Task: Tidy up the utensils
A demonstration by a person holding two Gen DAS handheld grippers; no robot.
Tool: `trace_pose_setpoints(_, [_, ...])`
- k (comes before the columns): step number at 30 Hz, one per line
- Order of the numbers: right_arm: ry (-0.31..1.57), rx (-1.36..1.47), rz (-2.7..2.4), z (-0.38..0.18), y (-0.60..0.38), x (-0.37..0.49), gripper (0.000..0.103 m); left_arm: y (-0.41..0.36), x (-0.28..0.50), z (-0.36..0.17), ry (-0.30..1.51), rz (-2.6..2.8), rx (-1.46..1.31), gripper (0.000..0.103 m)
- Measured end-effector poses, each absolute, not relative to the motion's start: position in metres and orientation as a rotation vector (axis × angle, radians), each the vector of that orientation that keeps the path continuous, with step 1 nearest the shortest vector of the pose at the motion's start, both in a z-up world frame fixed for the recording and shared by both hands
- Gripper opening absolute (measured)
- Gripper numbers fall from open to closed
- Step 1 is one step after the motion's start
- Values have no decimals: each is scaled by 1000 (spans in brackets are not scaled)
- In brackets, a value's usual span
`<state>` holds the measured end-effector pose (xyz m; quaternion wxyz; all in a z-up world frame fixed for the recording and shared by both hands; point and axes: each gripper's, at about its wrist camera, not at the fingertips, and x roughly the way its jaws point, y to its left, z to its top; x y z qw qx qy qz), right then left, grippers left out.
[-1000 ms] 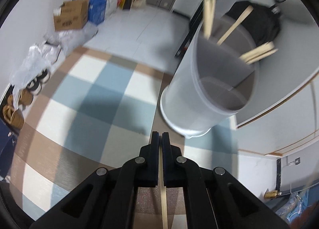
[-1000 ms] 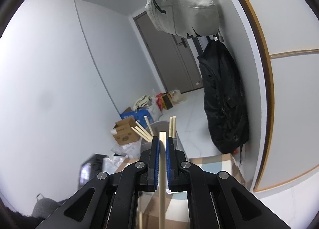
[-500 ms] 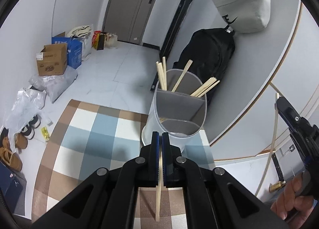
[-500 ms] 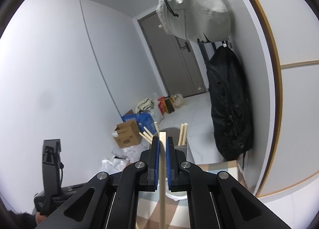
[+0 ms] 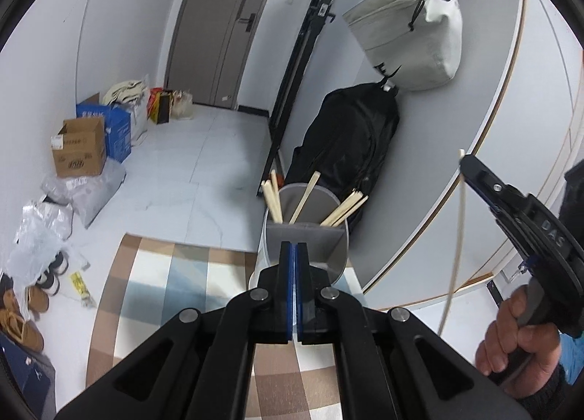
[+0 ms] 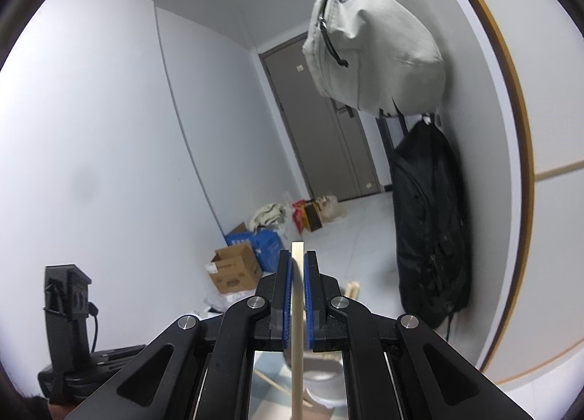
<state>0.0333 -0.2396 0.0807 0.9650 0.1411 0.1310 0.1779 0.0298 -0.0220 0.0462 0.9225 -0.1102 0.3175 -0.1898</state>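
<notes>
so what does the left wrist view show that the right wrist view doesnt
Only the left wrist view shows the open top of the grey divided holder with chopsticks leaning in its far section, the checked rug, the shoes, and the person's hand gripping the right gripper.

Only the right wrist view shows the ceiling and, close up, the chopstick clamped between its fingers.

Both show the grey door, the hanging pale bag, the black bag and the cardboard box.

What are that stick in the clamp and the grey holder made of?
The stick looks like pale bare wood or bamboo: matt, square-cut end, no shine. The holder seems smooth grey plastic with a faint sheen and thin walls, though coated metal cannot be ruled out.
</notes>
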Motion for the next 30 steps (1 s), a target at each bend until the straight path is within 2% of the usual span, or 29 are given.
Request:
trace_pose_setpoints(5, [266,286,372,84,-234,42,6,-8,39,35,712,-401,-254,0])
trace_pose_setpoints(11, [299,288,377,66,-235,42,6,44,67,-36,921,-224,-358,1])
trace_pose_setpoints(12, [307,297,378,61,-237,42,6,48,77,-48,974,-183,-356,5])
trace_pose_setpoints(14, [319,309,374,55,-241,43,6,56,96,-70,1044,-150,-414,33])
trace_pose_setpoints(17, [337,328,368,45,-247,44,6,62,119,-86,1069,-64,-454,41])
trace_pose_setpoints(25, [357,365,376,32,-256,48,6,63,177,-118,1196,134,-473,42])
trace_pose_setpoints(30, [347,378,394,33,-260,48,6,63,187,-134,1247,223,-469,42])
